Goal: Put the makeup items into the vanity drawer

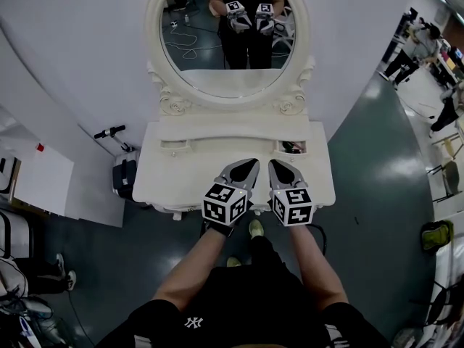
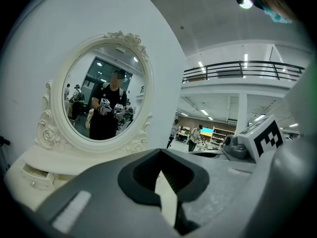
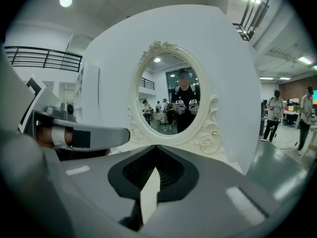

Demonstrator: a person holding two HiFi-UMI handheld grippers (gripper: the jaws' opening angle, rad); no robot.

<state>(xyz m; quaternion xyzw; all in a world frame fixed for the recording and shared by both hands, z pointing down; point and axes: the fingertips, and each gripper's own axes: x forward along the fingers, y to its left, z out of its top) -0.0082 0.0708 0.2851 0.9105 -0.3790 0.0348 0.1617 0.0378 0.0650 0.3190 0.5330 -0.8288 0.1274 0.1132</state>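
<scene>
A white vanity [image 1: 177,183] with an oval mirror [image 1: 226,31] stands against a white curved wall. Both grippers hover side by side over the front middle of its top. My left gripper [image 1: 251,166] is shut with nothing between its jaws, and so is my right gripper [image 1: 277,167]. A small open drawer [image 1: 292,148] at the back right of the top holds a few dark and reddish items. The left gripper [image 2: 160,151] faces the mirror [image 2: 103,100] from its right. The right gripper [image 3: 155,148] points straight at the mirror [image 3: 171,99], which reflects the person with both grippers.
A matching small drawer [image 1: 174,145] at the back left is closed. A scooter [image 1: 109,132] and a dark case [image 1: 125,175] stand left of the vanity. The person's feet [image 1: 256,228] are under the front edge. People [image 1: 409,46] stand at the far right.
</scene>
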